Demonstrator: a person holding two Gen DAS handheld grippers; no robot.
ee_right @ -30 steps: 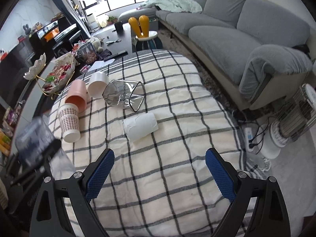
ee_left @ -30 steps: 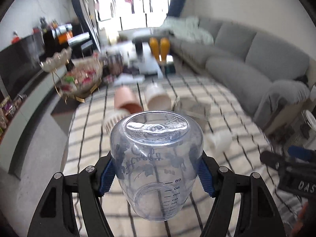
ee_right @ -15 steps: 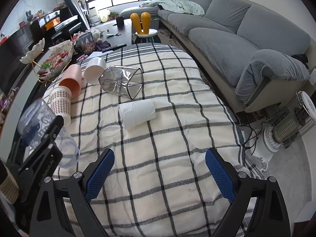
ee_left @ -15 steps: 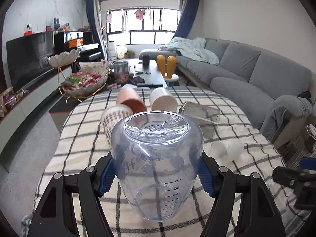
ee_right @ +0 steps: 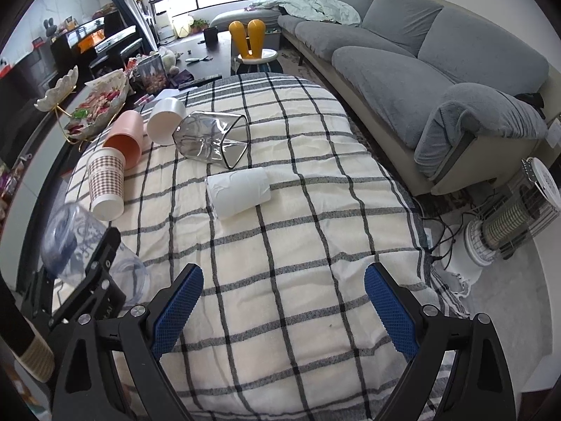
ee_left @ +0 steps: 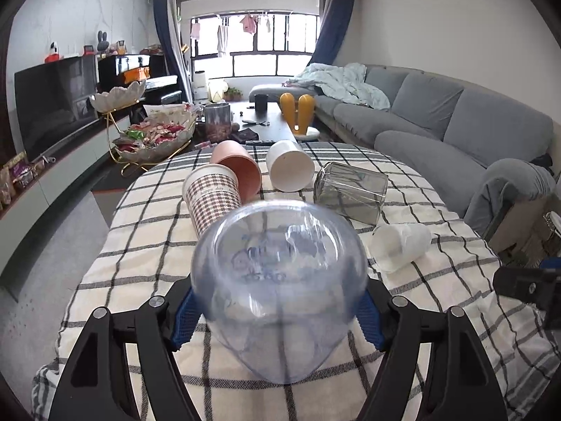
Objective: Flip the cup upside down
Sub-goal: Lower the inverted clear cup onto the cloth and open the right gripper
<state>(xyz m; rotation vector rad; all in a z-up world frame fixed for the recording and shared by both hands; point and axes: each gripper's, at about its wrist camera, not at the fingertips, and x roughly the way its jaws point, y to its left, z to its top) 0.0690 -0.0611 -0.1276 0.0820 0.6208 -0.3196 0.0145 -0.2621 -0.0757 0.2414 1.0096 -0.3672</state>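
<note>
My left gripper (ee_left: 278,315) is shut on a clear bluish plastic cup (ee_left: 280,280). Its blue pads press both sides of the cup. The cup is tilted, with its rounded base up and toward the far side and its mouth down near the checked cloth (ee_left: 140,245). In the right wrist view the same cup (ee_right: 70,245) sits at the far left, held by the left gripper, mouth low over the cloth. My right gripper (ee_right: 282,301) is open and empty, hovering above the near part of the table.
Several cups lie on their sides on the cloth: a houndstooth paper cup (ee_right: 105,182), a pink cup (ee_right: 126,137), a white cup (ee_right: 164,119), a square glass (ee_right: 210,140) and a white plastic cup (ee_right: 240,191). A grey sofa (ee_right: 438,70) and a heater (ee_right: 515,217) stand right.
The left gripper has tipped the clear cup, so its base now faces forward and upward, and lowered it toward the cloth. The right gripper has stayed open and nearly still.
</note>
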